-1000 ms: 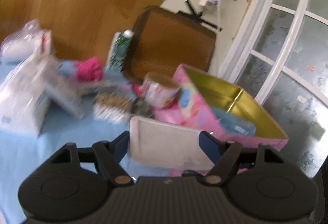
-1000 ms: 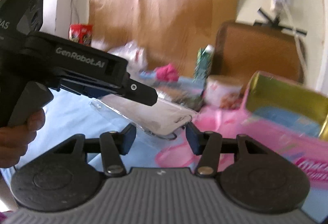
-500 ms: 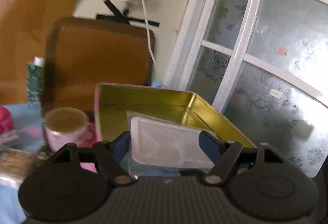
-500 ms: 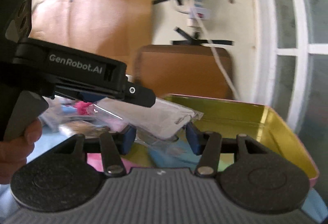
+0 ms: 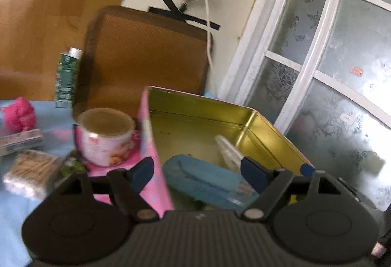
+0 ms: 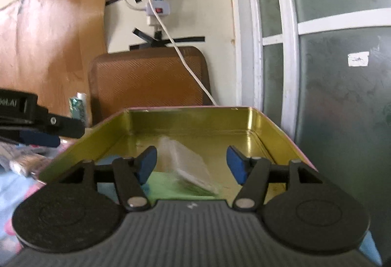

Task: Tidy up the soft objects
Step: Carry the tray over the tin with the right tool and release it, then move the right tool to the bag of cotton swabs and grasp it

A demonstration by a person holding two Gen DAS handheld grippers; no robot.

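Note:
A pink tin with a gold inside (image 5: 195, 113) stands open on the blue cloth. My left gripper (image 5: 198, 168) hangs over its near left corner. Its jaws are opening and touch nothing. Below it in the tin lie a blue pouch (image 5: 202, 181) and a clear plastic packet (image 5: 229, 149). My right gripper (image 6: 191, 162) faces the same tin (image 6: 195, 120) from its near side. Its jaws are opening too. The clear packet (image 6: 185, 166), blurred, sits loose between the pads on a green item (image 6: 166, 186). One of the left gripper's fingers (image 6: 61, 124) shows at the left edge.
Left of the tin stand a round paper tub (image 5: 105, 137), a pack of cotton swabs (image 5: 27, 169), a pink puff (image 5: 19, 114) and a green carton (image 5: 67, 76). A brown chair back (image 5: 146, 59) rises behind. A frosted window (image 5: 330, 71) is close on the right.
Both grippers carried the clear packet from the cloth over the tin. Both have opened and let it go, and it now lies inside the tin.

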